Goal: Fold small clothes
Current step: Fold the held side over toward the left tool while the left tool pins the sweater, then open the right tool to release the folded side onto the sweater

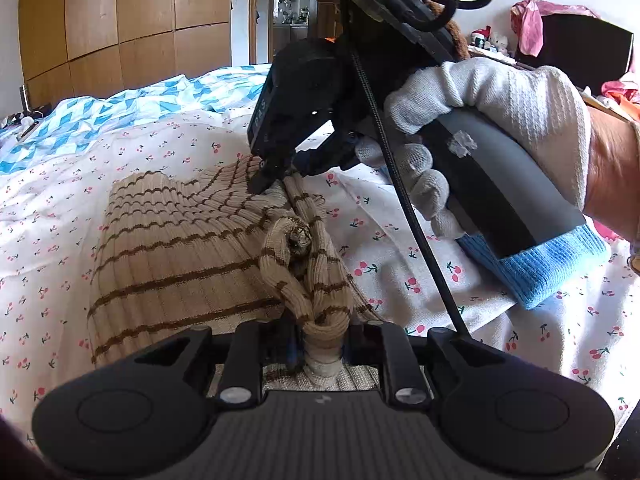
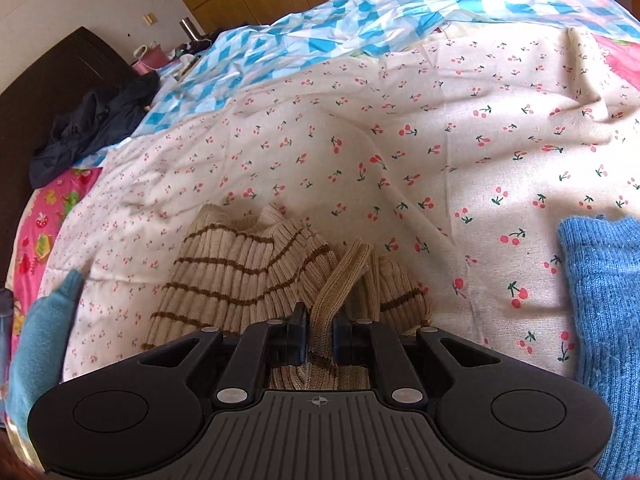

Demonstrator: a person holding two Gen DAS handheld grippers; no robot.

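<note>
A beige knit garment with brown stripes (image 1: 180,248) lies partly bunched on the cherry-print sheet (image 1: 60,200). My left gripper (image 1: 322,346) is shut on a rolled fold of it at the near edge. My right gripper (image 1: 276,180), held by a white-gloved hand (image 1: 500,92), pinches the garment's far edge. In the right wrist view the same striped garment (image 2: 224,276) sits just ahead, and the right gripper (image 2: 320,340) is shut on a ribbed strip of it. The fabric between the two grippers is twisted and gathered.
A blue knit piece (image 2: 608,320) lies on the sheet (image 2: 400,140) to the right, also visible under the right handle (image 1: 552,268). Teal fabric (image 2: 40,340) sits at the left edge. A dark garment (image 2: 96,128) lies near the headboard (image 2: 48,80). A blue-checked cover (image 1: 120,108) spreads behind.
</note>
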